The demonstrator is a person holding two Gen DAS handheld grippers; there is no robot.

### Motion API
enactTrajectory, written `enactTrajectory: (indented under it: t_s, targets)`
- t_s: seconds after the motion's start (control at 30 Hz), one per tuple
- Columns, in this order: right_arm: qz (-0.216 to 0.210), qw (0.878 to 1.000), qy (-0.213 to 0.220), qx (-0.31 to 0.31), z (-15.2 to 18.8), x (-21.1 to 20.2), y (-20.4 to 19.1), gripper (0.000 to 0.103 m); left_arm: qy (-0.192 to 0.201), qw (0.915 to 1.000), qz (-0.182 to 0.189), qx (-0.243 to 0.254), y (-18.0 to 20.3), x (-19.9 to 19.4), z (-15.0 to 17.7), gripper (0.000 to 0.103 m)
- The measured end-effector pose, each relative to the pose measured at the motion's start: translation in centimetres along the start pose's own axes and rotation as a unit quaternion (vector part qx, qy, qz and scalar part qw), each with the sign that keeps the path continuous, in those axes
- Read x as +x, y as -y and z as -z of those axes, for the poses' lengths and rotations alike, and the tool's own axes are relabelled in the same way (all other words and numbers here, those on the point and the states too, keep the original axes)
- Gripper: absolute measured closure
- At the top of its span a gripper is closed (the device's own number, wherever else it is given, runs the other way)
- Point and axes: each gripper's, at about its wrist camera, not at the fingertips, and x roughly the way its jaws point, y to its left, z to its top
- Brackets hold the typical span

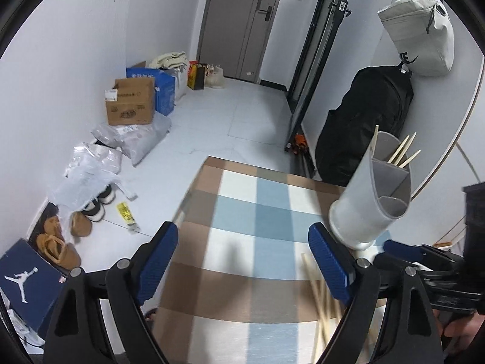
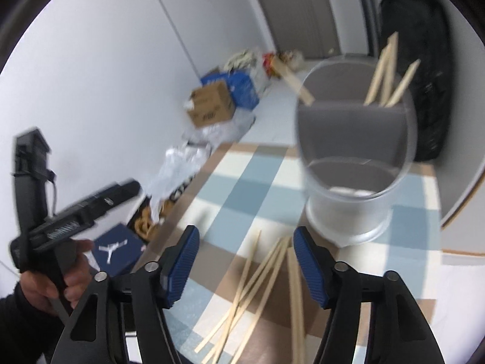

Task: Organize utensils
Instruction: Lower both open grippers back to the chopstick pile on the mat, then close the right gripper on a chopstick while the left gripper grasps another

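Note:
On the checked cloth [image 1: 242, 206] stands a white utensil holder [image 1: 363, 203] with grey dividers; a few wooden chopsticks [image 1: 403, 151] stick out of its far compartment. My left gripper [image 1: 242, 261] is open and empty, and the holder's base is just past its right pad. Loose chopsticks [image 1: 318, 300] lie near that pad. In the right wrist view my right gripper [image 2: 245, 264] is open above several loose chopsticks [image 2: 257, 288] on the cloth, its pads not pressing them. The holder [image 2: 354, 157] stands just ahead to the right, blurred. A hand [image 2: 69, 273] holds the left gripper's handle at the left.
On the floor along the left wall lie a cardboard box [image 1: 130, 103], a blue box [image 1: 165, 91], plastic bags [image 1: 136, 139], shoes [image 1: 60, 242] and a shoebox [image 1: 27, 282]. A black backpack [image 1: 363, 121] leans behind the holder. A grey door [image 1: 242, 24] is at the back.

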Motion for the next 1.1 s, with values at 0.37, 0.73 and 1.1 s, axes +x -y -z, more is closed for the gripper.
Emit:
enactTrajectory:
  t_s: [0.37,0.73,1.1]
  targets:
    - [0.023,0.995,-0.093,-0.009,0.4,8.0,-0.3,0.064,-0.011,0.9999,0.009,0.007,-1.4,0.4,0.8,0.018]
    - [0.075,0.988,-0.129,-0.038,-0.4,11.7,-0.7,0.077,-0.011,0.9996,0.022,-0.013,-2.5,0.1,0.7,0.018]
    - [0.089,0.989,-0.094,-0.07,-0.9,10.5,-2.3,0.098,-0.01,0.9996,0.022,-0.017,-2.7,0.3,0.7,0.018]
